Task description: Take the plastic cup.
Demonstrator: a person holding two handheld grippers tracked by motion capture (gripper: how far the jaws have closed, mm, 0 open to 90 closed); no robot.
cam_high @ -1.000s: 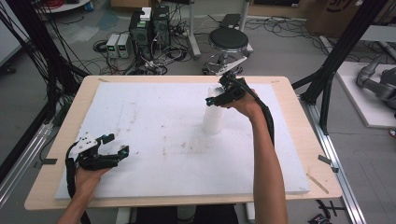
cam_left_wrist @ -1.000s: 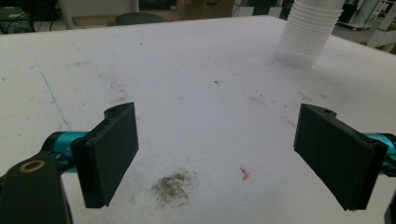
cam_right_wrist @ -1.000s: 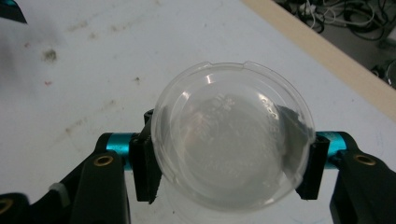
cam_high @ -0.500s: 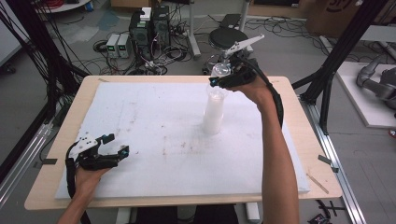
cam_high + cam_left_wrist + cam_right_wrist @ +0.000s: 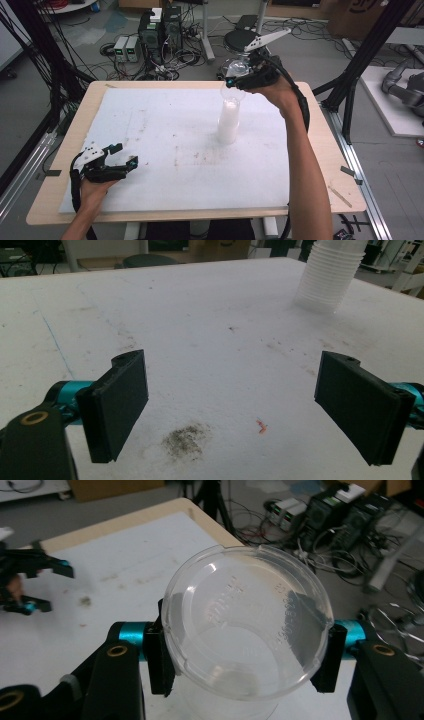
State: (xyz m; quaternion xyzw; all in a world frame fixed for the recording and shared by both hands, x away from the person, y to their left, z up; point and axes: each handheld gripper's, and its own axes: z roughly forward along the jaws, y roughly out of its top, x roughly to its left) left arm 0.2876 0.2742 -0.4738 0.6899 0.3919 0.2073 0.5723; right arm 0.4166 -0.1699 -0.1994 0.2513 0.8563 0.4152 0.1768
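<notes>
1. Right gripper (image 5: 235,80): jaws have just been closing and now clamp a clear plastic cup (image 5: 247,622) by its sides, held above the stack of cups (image 5: 228,120).
2. Stack of cups: upright on the white table cover (image 5: 165,130), right of centre.
3. Left gripper (image 5: 125,155): jaws apart, empty, at the near left edge.

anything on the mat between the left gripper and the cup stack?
Nothing solid: in the high view, bare stained white mat runs from the left gripper to the cup stack.
</notes>
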